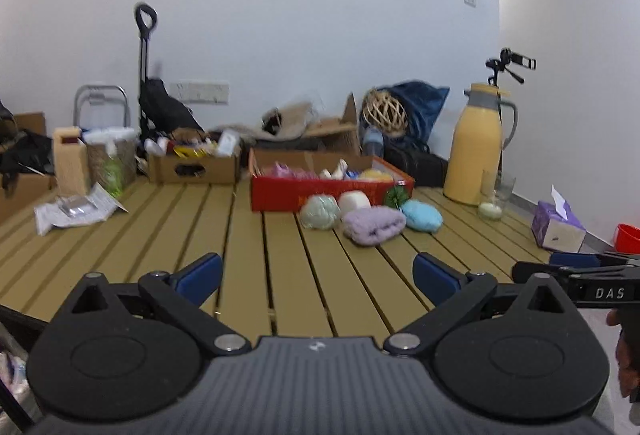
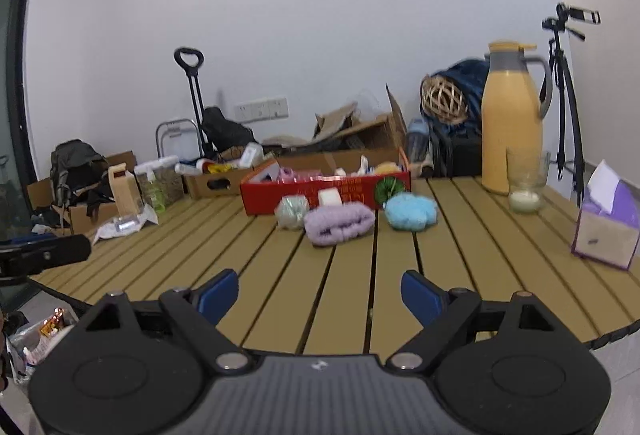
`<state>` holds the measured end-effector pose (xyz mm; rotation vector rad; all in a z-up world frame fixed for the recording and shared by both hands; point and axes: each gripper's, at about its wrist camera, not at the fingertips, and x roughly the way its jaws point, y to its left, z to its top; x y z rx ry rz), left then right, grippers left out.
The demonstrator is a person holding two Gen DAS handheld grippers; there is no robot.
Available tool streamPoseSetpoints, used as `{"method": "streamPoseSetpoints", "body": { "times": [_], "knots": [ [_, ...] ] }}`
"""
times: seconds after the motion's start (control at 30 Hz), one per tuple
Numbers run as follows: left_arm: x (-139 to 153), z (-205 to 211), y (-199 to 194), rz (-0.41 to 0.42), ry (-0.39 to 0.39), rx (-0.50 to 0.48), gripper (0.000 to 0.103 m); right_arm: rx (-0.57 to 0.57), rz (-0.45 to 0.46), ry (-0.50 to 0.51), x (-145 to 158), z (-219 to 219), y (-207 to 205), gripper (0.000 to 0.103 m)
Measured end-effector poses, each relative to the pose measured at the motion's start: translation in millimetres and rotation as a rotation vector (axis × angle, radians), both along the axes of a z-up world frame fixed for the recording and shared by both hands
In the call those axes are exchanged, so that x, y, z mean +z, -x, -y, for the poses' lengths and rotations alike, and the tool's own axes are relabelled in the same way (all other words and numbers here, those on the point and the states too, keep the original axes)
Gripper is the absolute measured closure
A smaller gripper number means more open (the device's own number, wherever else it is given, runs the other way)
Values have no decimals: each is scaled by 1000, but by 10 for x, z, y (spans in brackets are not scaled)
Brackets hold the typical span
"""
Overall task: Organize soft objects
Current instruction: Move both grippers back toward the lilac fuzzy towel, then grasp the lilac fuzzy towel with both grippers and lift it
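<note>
A slatted wooden table (image 1: 248,235) holds a red box (image 2: 312,191) of soft items at its far side. Just in front of the box lie a green ball (image 2: 292,211), a white roll (image 2: 330,197), a folded purple towel (image 2: 338,223) and a blue puff (image 2: 412,213). Nearer than these, well short of the box, the left gripper (image 1: 318,277) and right gripper (image 2: 320,293) hover with jaws spread wide, holding nothing.

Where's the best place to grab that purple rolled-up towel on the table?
Probably across the middle of the purple rolled towel, coming from the near side, slightly above. The roll lies lengthwise, left to right, so open jaws can span its short width.
</note>
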<state>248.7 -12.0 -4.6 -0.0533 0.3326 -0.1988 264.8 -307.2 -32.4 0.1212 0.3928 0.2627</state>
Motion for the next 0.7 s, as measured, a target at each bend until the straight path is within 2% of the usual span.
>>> {"method": "streamPoseSetpoints", "body": {
  "times": [0.13, 0.27, 0.43, 0.5, 0.53, 0.63, 0.7],
  "knots": [
    [-41, 119, -444, -28, 9, -21, 0, -2, -15, -6, -81, 2, -394, 15],
    [-33, 245, -1131, -75, 45, -51, 0, 3, -28, -33, -64, 85, -1021, 16],
    [-179, 390, -2057, -170, 156, -60, 1, 8, -129, -92, -134, 176, -2034, 23],
    [-299, 477, -2385, -214, 212, -98, 3, 12, -168, -123, -196, 167, -2403, 24],
    [-367, 529, -2551, -242, 223, -103, 7, 17, -185, -146, -239, 159, -2590, 25],
    [-568, 644, -2973, -319, 239, -98, 31, 4, -241, -191, -390, 140, -3046, 35],
    [-698, 645, -3142, -346, 289, -148, 34, -22, -248, -213, -514, 135, -3202, 44]
  ]
}}
